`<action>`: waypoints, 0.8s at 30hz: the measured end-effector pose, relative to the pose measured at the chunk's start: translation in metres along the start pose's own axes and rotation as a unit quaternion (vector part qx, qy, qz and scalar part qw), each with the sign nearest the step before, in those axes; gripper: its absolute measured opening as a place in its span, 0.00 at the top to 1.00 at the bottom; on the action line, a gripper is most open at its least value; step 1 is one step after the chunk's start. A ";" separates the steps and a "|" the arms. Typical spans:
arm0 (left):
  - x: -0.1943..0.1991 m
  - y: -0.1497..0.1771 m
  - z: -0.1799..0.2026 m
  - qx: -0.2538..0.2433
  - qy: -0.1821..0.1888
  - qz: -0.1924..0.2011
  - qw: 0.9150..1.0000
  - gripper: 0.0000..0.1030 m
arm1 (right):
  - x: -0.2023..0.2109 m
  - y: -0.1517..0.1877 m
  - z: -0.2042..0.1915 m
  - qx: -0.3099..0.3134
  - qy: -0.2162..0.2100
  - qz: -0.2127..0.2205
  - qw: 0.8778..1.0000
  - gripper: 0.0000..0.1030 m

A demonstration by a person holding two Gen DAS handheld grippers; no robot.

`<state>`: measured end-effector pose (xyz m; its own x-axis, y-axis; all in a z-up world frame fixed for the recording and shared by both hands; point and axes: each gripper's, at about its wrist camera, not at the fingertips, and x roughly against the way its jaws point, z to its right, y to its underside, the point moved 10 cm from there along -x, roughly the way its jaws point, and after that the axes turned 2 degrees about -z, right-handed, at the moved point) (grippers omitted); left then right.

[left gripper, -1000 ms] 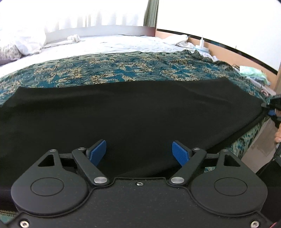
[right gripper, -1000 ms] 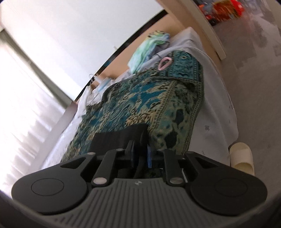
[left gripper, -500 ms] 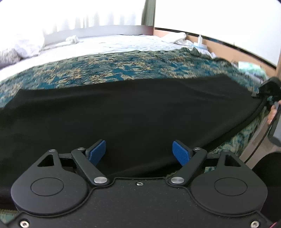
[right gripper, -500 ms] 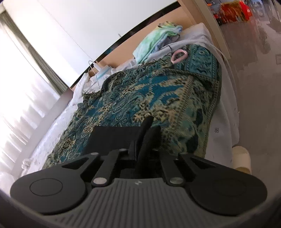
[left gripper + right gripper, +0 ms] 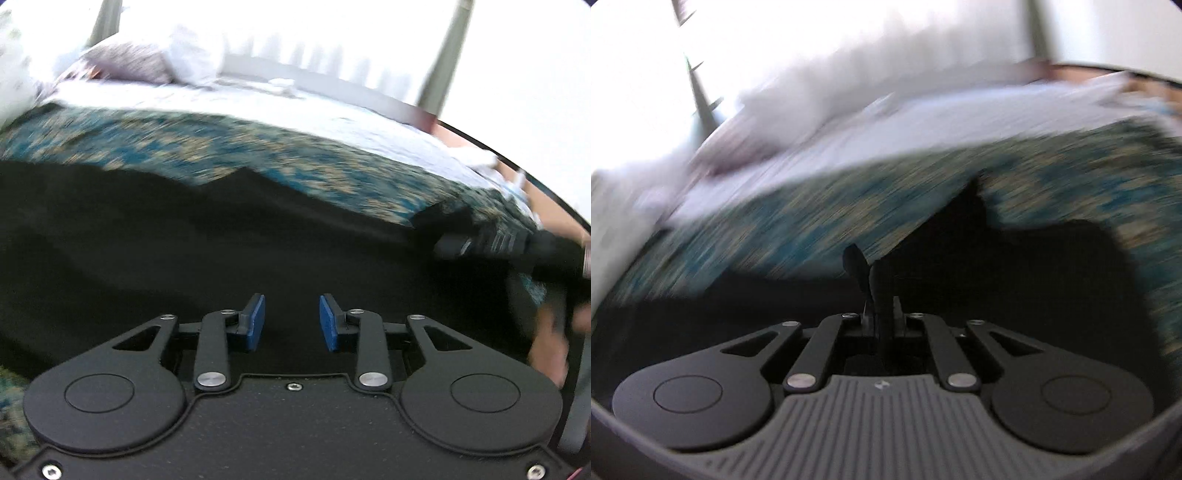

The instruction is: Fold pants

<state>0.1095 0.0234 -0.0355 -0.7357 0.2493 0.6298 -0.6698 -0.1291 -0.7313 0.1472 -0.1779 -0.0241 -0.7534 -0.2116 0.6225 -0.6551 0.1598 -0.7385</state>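
Black tool [image 5: 291, 323]; blue pads [image 5: 256, 322]

No words, numbers or brand names can be read in either view; the only mark is a small pale emblem [image 5: 878, 385] on the ribbed grey housing of the right gripper [image 5: 880, 314], too small to make out as letters; the rest of both views is blurred, and nothing legible shows there.
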 end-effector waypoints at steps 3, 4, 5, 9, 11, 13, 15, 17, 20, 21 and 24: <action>0.002 0.000 -0.029 0.027 -0.004 -0.004 1.000 0.70 | -0.013 0.035 -0.046 0.050 -0.026 -0.034 0.998 0.94; 0.002 0.000 -0.035 0.034 -0.004 -0.004 0.999 0.69 | -0.014 0.044 -0.057 0.062 -0.027 -0.040 0.997 0.94; 0.003 0.000 -0.042 0.041 -0.002 -0.004 0.999 0.69 | -0.012 0.047 -0.062 0.071 -0.027 -0.037 0.996 0.94; 0.002 -0.004 -0.051 0.057 0.016 -0.004 0.998 0.64 | 0.001 0.055 -0.084 0.107 -0.032 -0.025 0.993 0.94; 0.001 -0.006 -0.050 0.054 0.016 -0.001 0.998 0.61 | 0.004 0.058 -0.091 0.124 -0.041 -0.025 0.991 0.94; 0.001 -0.008 -0.048 0.047 0.015 0.001 0.999 0.59 | 0.007 0.066 -0.101 0.144 -0.042 -0.026 0.988 0.94; 0.002 -0.009 -0.047 0.043 0.012 0.002 0.999 0.58 | 0.008 0.072 -0.107 0.164 -0.035 -0.016 0.986 0.94; 0.002 -0.008 -0.046 0.042 0.010 0.001 0.999 0.56 | 0.006 0.074 -0.112 0.175 -0.028 -0.008 0.984 0.94; 0.002 -0.007 -0.044 0.039 0.007 -0.001 0.999 0.55 | 0.007 0.077 -0.118 0.175 -0.037 -0.002 0.984 0.93; 0.001 -0.007 -0.044 0.037 0.006 -0.002 0.999 0.55 | 0.005 0.077 -0.119 0.178 -0.039 -0.001 0.983 0.93; 0.001 -0.006 -0.042 0.030 0.003 -0.003 1.000 0.52 | 0.005 0.082 -0.124 0.193 -0.037 0.007 0.981 0.92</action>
<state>0.1172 0.0651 -0.0417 -0.7311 0.2563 0.6323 -0.6792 -0.1856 -0.7101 0.0825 -0.0465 -0.0490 -0.7462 -0.2835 0.6024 -0.5644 -0.2104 -0.7982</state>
